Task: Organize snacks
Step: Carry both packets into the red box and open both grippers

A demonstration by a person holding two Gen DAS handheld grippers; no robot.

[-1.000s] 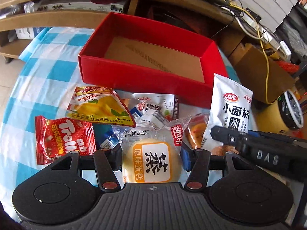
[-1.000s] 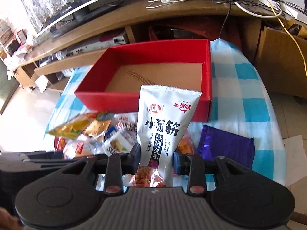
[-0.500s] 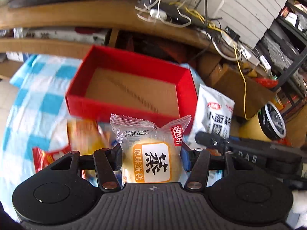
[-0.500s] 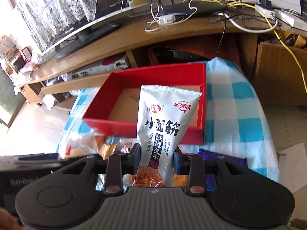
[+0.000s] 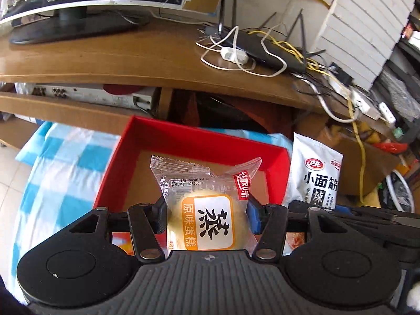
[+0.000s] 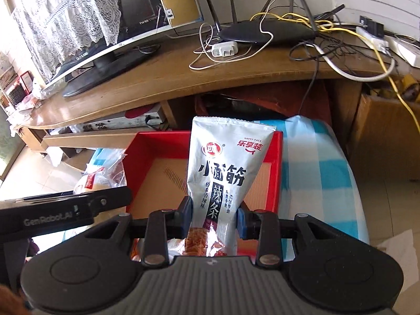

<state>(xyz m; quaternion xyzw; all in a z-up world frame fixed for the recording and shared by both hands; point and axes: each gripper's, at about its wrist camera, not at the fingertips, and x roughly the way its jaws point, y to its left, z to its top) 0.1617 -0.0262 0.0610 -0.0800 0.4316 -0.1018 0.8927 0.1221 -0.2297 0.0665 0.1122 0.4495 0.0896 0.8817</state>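
Left gripper [image 5: 207,215] clamped on clear-wrapped round yellow cake [image 5: 207,218]; right gripper [image 6: 214,216] clamped on white spicy-strip pouch [image 6: 223,173] — both held above near wall of open red cardboard box [image 5: 183,139]. Box floor bare, checked blue-white tablecloth [image 6: 315,162] free on right — wooden desk edge [image 5: 157,76] overhangs beyond the box.

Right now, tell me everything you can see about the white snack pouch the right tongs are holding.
The white snack pouch is a glossy, foil-like bag with large black Chinese characters, a round red logo and red script near its crimped top. A clear window at its bottom shows orange-red strips. It stands upright, pinched near its lower part between the blue pads of the right tongs, which are shut on it. It is held above the near edge of the red box, whose brown floor looks bare.
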